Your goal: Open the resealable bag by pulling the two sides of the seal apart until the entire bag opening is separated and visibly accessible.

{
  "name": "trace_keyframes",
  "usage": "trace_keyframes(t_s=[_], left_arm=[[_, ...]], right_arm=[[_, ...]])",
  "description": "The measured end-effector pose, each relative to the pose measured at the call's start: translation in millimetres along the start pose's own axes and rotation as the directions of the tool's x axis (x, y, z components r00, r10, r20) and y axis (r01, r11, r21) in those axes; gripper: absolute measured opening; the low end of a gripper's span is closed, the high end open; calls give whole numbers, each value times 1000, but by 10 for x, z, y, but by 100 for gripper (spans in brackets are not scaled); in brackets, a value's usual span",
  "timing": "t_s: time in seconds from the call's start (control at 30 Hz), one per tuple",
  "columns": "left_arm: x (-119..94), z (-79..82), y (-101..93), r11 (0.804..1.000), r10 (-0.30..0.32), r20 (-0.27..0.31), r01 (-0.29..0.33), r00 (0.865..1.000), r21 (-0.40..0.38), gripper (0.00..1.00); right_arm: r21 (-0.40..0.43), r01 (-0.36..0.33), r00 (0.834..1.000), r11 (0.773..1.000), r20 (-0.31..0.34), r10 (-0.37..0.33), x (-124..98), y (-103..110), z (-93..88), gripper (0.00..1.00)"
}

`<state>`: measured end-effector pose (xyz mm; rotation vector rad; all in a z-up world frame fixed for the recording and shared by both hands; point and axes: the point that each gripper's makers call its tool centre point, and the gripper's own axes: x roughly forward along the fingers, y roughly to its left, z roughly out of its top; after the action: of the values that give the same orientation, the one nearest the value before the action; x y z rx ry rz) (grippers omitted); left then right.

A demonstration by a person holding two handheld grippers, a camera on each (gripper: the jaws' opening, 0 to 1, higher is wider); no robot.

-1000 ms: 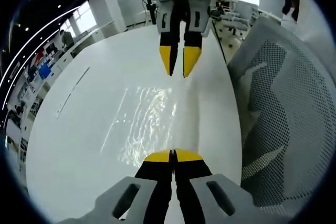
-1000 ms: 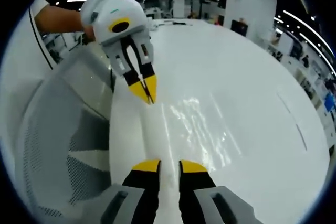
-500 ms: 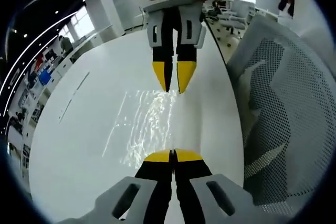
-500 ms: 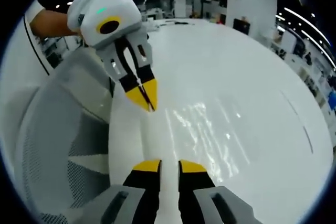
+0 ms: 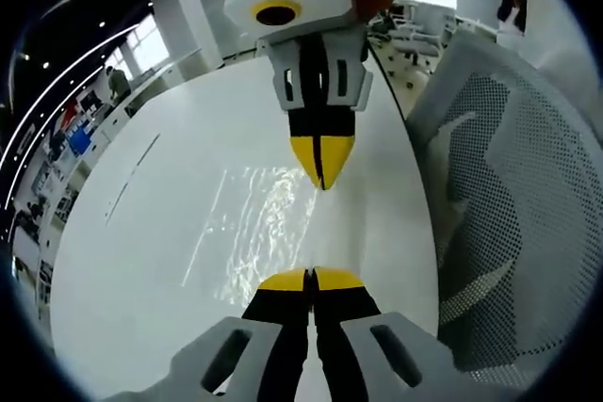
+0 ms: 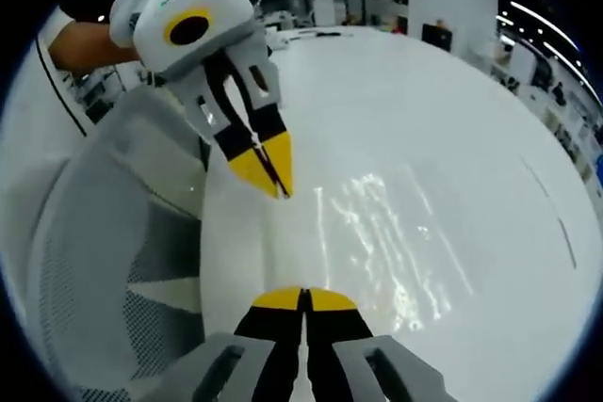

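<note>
Left gripper view: the left gripper pinches the near edge of the clear resealable bag lying on the white table. The right gripper clamps its far edge, jaws together, a mesh chair to the right.

left gripper and right gripper are facing each other tip to tip, both sets of jaws pressing together.
</note>
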<state>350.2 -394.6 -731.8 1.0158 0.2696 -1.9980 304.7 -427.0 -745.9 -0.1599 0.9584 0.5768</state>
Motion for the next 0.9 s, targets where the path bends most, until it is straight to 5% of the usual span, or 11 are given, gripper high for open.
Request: trace_keyframes(t_s=[0.3,0.53,0.77,0.9], left_arm=[[-11,-24,21,1000,13,-4,-13,1000,-2,0],[-33,-38,40,1000,29,-5,-29,1000,12,10],[-64,77,57,998,43,28,-44,999,34,19],[-69,193,6,997,25,55,-29,998,65,17]], right_arm=[[-16,2,1000,1000,-3,-2,6,13,21,0],[-19,6,1000,1000,-9,-6,9,-4,42,0],[-18,7,1000,1000,-11,-8,13,-5,56,0],[-18,11,1000,1000,-18,-11,20,-10,60,0]])
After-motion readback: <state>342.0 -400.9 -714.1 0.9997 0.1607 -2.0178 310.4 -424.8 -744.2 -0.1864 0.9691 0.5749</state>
